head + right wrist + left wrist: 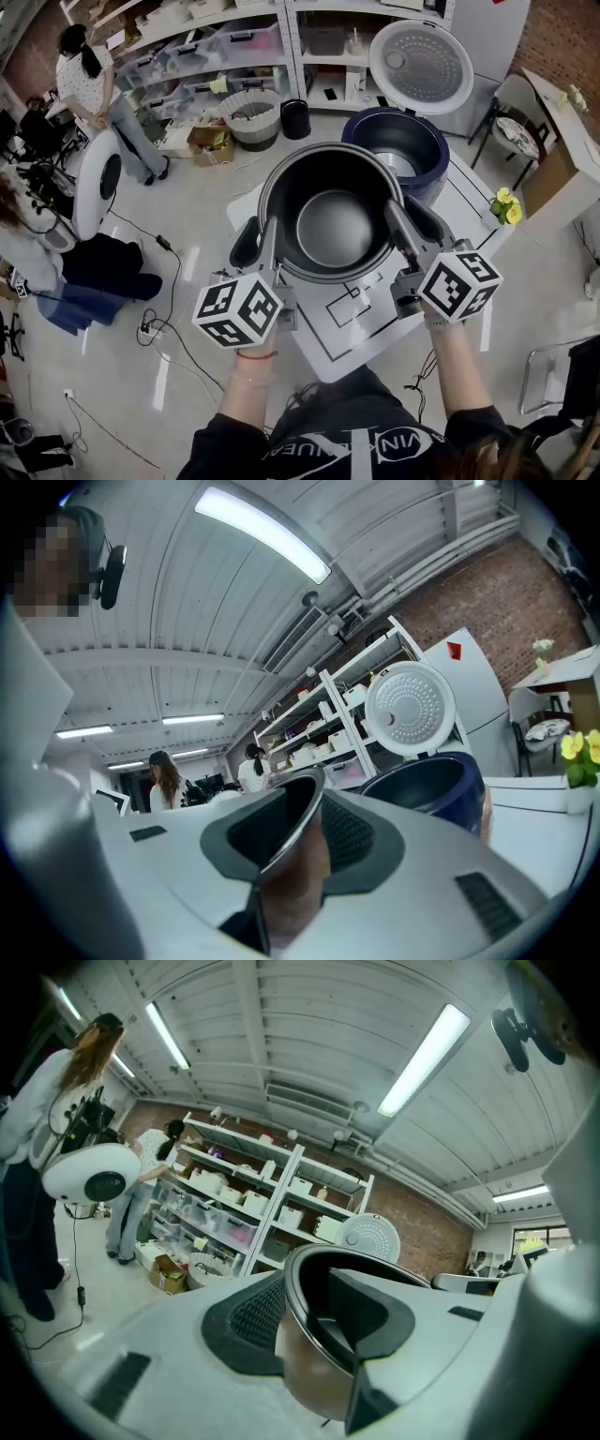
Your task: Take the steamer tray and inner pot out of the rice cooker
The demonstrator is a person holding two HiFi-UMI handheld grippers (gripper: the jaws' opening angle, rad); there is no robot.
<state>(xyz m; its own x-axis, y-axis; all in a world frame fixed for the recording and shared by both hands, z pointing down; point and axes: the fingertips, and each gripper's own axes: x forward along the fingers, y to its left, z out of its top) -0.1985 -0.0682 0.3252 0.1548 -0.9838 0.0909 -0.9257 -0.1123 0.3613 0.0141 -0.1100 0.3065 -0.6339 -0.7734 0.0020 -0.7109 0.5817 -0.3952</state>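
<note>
Over the white tabletop [349, 339] the inner pot [333, 223] is clamped by its rim between left hand-held gripper [259, 240] and right hand-held gripper [409, 225], seemingly hanging clear of that surface.

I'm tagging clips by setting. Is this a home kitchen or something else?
Probably a lab or workshop, not a home kitchen: open metal shelving full of storage bins, a power strip with trailing cables, and the rice cooker on a white table marked with black outlines.
</note>
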